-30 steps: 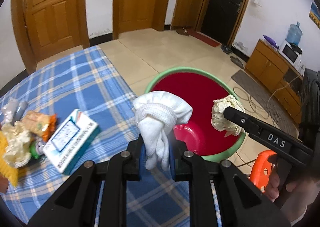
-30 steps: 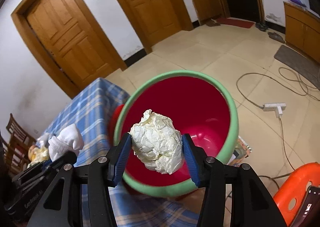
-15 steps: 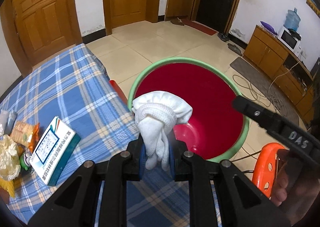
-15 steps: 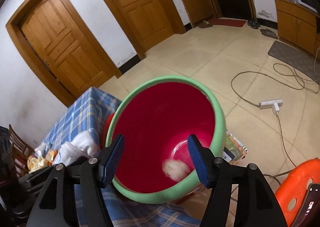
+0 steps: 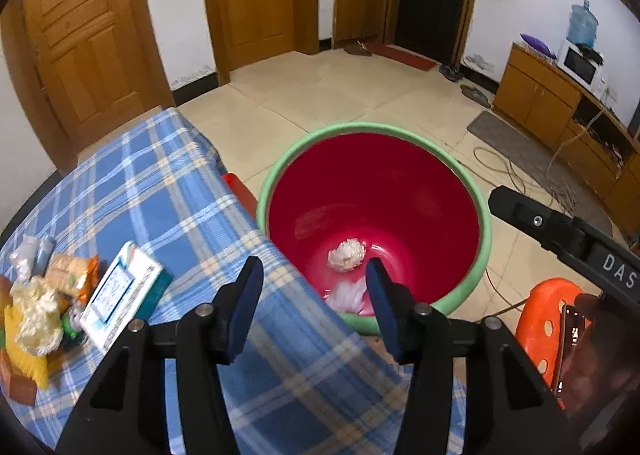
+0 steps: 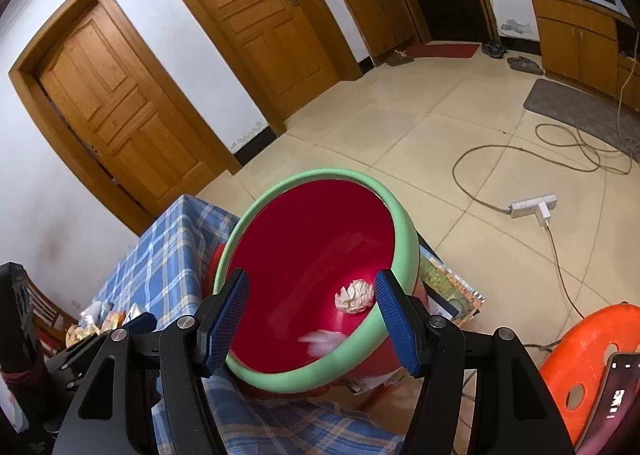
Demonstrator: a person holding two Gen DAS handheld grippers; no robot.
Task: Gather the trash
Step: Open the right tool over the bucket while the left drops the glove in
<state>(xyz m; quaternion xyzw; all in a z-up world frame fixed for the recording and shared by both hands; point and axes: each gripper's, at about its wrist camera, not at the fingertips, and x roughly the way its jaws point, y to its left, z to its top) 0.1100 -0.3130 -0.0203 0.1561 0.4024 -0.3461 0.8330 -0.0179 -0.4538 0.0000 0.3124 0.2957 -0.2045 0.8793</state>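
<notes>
**Red bin takes both pieces**

Black left gripper (image 5: pixel 314 297) has just been opening; nothing sits between its spread jaws, and the white sock (image 5: pixel 346 297) is a blur dropping into the red bin (image 5: pixel 486 239). Right gripper (image 6: pixel 310 313) also gapes empty, its crumpled paper ball (image 6: pixel 354 297) lying on the bin floor. More trash (image 5: pixel 36 319) waits far left on the plaid tablecloth (image 5: pixel 160 195).

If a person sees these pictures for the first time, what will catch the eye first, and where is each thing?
The big red bin with a green rim stands on the floor at the edge of the blue checked tablecloth, with a crumpled paper ball at its bottom and a blurred white cloth near it. The left gripper and right gripper are both open and empty above it. More trash lies at the tablecloth's left end.
</notes>
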